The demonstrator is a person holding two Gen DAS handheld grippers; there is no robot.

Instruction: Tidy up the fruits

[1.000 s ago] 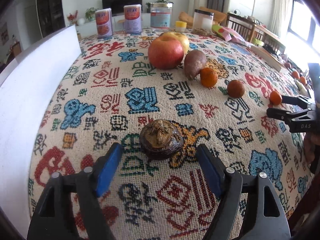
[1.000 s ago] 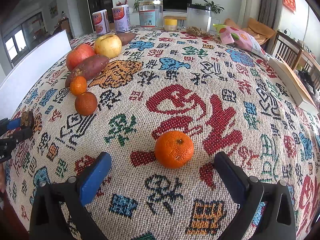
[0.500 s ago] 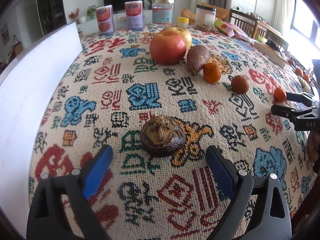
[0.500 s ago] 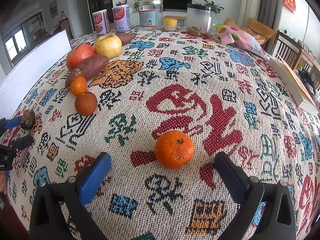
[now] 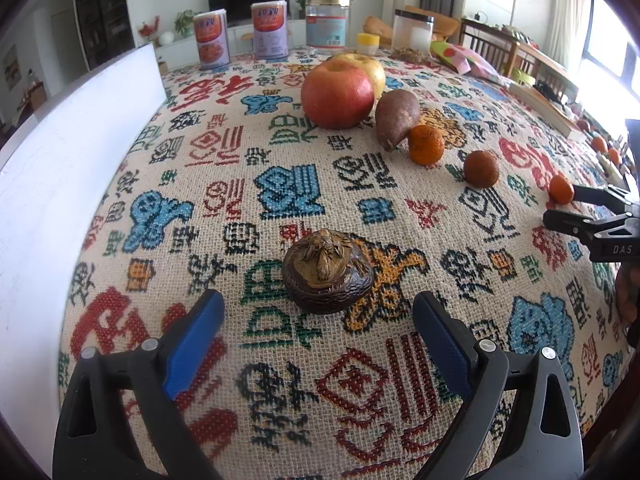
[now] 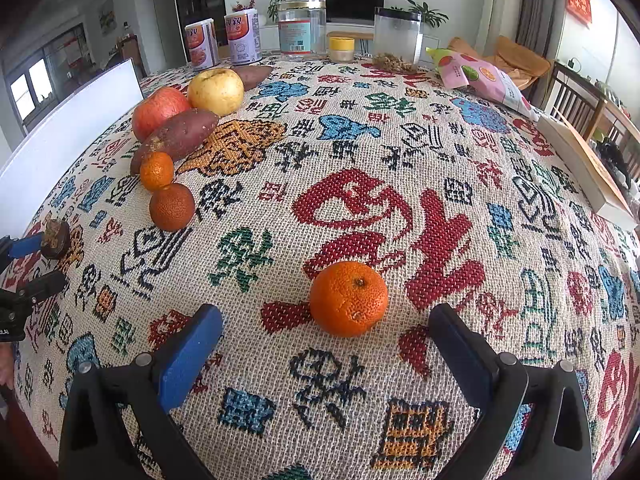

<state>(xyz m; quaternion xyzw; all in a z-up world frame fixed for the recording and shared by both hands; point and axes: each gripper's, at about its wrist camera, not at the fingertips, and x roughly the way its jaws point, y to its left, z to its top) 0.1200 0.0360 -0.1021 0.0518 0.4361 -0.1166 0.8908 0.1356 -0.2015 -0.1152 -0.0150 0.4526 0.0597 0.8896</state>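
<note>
A dark brown wrinkled fruit (image 5: 327,272) lies on the patterned tablecloth (image 5: 288,192), just ahead of my open, empty left gripper (image 5: 318,322). A row runs away from it: red apple (image 5: 338,94), yellow apple (image 5: 370,70), sweet potato (image 5: 396,118), two small oranges (image 5: 426,145) (image 5: 481,169). My right gripper (image 6: 326,338) is open and empty; a bright orange (image 6: 349,299) sits just ahead between its fingers. The same row shows at the left of the right wrist view, with the red apple (image 6: 160,110) and sweet potato (image 6: 176,138).
A white board (image 5: 60,168) stands along the table's left side. Cans (image 6: 202,44), jars (image 6: 302,32) and a snack bag (image 6: 484,78) stand at the far edge. A second sweet potato (image 6: 252,76) lies behind the yellow apple. A book (image 6: 588,168) lies at the right edge.
My left gripper opened wider and drew back slightly from the dark fruit, which stays on the cloth. The right gripper and its orange have not moved.
</note>
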